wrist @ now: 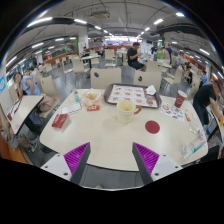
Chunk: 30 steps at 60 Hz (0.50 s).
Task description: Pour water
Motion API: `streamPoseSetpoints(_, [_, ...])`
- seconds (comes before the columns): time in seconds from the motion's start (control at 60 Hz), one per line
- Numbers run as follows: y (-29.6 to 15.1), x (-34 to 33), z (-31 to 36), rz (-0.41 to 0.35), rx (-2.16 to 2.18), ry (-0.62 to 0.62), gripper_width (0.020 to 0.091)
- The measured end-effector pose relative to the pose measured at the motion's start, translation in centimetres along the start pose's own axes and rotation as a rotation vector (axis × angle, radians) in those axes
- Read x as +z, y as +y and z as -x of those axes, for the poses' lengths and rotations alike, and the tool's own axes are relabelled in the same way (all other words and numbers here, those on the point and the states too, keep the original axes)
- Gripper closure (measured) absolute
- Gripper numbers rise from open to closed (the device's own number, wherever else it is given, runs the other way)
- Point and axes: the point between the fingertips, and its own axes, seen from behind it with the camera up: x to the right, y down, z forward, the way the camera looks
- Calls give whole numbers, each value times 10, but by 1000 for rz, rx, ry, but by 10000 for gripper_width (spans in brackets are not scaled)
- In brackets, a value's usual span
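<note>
One gripper (110, 158) with two purple pads (76, 156) spread apart and holding nothing, one white jug (127, 111) mid-table (100, 140), well beyond the fingers, one red coaster (152, 127) nearer, one tray (130, 93) at the far edge

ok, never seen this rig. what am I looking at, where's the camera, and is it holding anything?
This is a handheld two-finger gripper, carried by a person, not a robot arm. The single wide-angle camera rides on it, looking forward along the fingers with purple pads. The fingers are open and hold nothing. Beyond them a round white table bears a cream mug, a red lid, a tray, a red cup and a small bowl. Around it, a cafeteria with seated people.
</note>
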Motion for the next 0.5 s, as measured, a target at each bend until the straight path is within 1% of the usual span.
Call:
streamPoseSetpoints(0.083, [9,0,-34,-1,7,14,251])
streamPoseSetpoints(0.1, [5,1,-9,-1,12,11,252])
streamPoseSetpoints(0.25, [32,5,-50,8,36,38,252])
streamPoseSetpoints(0.5, [103,23,-167,37,90,130,253])
